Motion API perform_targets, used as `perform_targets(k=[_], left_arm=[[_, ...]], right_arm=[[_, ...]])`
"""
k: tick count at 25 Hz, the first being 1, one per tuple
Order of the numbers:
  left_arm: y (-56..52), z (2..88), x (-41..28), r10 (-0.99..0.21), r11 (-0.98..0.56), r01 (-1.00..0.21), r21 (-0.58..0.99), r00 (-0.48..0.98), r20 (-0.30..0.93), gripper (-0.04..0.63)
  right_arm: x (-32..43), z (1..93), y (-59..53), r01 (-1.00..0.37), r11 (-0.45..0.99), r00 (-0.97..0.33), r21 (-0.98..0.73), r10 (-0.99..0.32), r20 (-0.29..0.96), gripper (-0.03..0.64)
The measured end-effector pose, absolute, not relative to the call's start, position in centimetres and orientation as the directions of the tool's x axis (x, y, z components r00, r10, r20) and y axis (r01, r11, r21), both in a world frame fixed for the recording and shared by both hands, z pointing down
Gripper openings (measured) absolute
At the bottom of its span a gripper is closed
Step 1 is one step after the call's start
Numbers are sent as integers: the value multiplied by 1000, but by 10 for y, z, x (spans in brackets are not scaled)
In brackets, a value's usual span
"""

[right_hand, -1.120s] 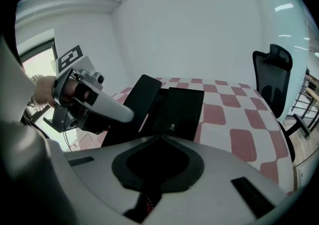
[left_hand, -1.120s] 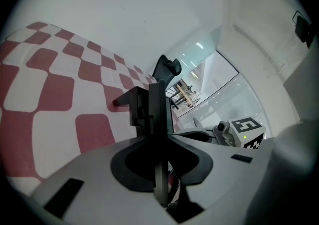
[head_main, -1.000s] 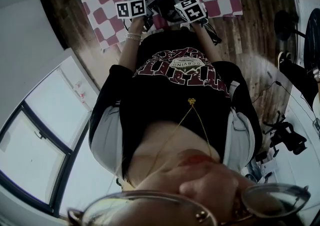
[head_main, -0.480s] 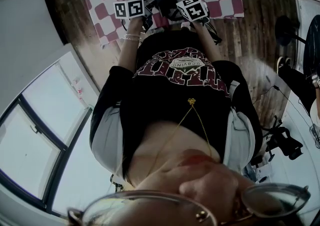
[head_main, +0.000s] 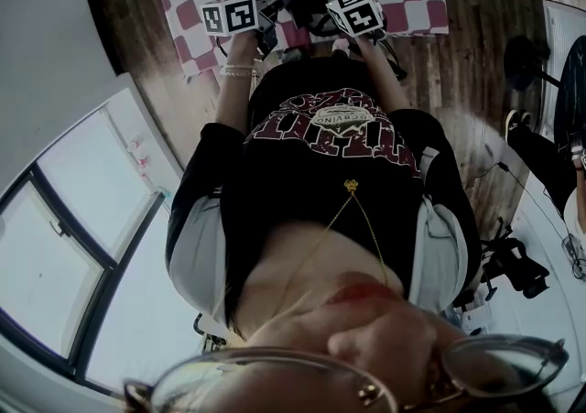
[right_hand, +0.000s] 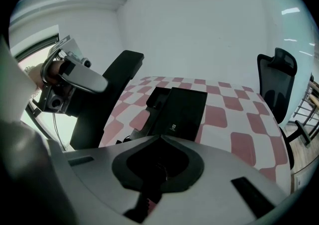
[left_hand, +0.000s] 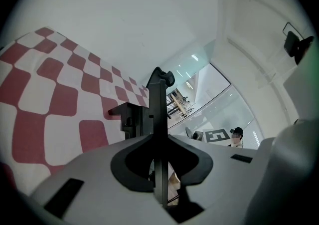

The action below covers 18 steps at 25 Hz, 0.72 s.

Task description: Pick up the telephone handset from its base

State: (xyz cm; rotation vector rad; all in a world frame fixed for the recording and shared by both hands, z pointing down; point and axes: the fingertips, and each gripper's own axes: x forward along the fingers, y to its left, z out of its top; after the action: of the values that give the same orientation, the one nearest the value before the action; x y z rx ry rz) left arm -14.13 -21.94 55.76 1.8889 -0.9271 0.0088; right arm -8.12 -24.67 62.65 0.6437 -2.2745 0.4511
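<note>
Up and a little to the side goes the left gripper (head_main: 268,12) in the head view; its marker cube (head_main: 230,16) now sits nearer the picture's left edge than a second ago; the right gripper (right_hand: 151,183) has not moved.

The left jaws are closed on the handset (left_hand: 159,109), which stands thin and black between them; in the right gripper view it leans in the air, left of the base (right_hand: 177,109) and apart from it. The base is the black box lying on the red and white checked tabletop (right_hand: 239,141).

I think the grip is tight so the handset cannot slip while it goes up; the picking up looks nearly done.

The right gripper points down at the base from the near side, maybe to keep it steady if it gets pulled; its jaws sit in a dark hollow, so I cannot tell if they are open or closed; I see nothing in them.
</note>
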Motion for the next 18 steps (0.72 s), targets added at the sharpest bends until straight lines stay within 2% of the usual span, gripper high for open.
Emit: perform_targets(k=[18], left_arm=[[-205,513,-156,-660,-219,-495,841,710,246,80]], right_arm=[[-89,624,-242,-550,825,-636,-132,-311,706,20]])
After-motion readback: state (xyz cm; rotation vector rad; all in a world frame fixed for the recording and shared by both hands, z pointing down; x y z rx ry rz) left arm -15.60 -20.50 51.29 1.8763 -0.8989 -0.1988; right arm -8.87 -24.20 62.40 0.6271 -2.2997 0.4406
